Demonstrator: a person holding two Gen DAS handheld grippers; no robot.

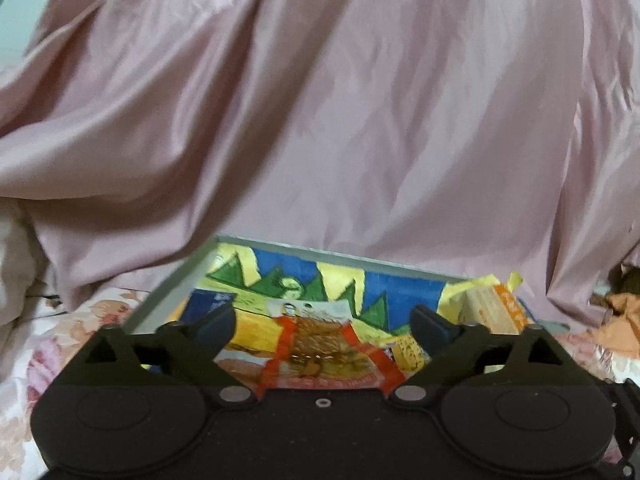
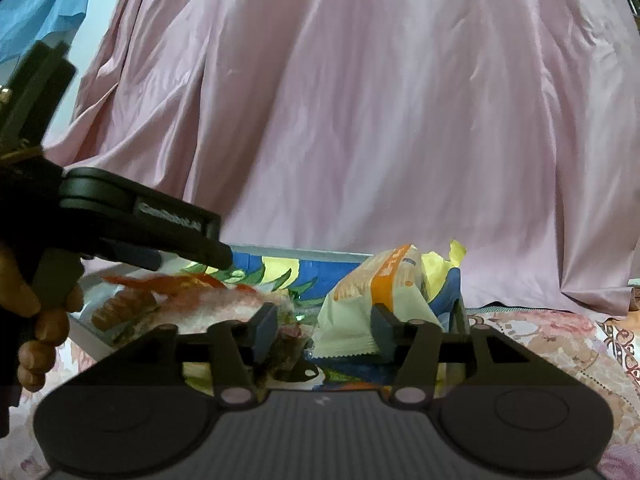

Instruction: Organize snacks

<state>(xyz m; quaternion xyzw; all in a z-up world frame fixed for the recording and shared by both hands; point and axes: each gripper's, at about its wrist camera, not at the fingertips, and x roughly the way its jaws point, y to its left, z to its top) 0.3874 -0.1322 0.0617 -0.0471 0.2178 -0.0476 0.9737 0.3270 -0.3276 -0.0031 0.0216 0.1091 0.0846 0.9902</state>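
Note:
A colourful painted tray [image 1: 168,284] with a grey rim lies on the bed. A red and orange snack packet [image 1: 320,344] lies in it, between the wide-open fingers of my left gripper [image 1: 324,326]. A cream and orange snack packet [image 1: 492,308] stands at the tray's right end. In the right wrist view my right gripper [image 2: 324,330] is open just before the cream and orange packet [image 2: 376,292], with its right finger against the packet's lower edge. The left gripper [image 2: 216,252] reaches in from the left above the red packet [image 2: 192,300].
A pink satin sheet [image 1: 320,100] hangs behind the tray and fills the background. A floral bedcover [image 2: 560,340] lies under and around the tray. A blue cloth [image 2: 40,0] hangs at the far upper left. An orange cloth [image 1: 620,320] lies at the right.

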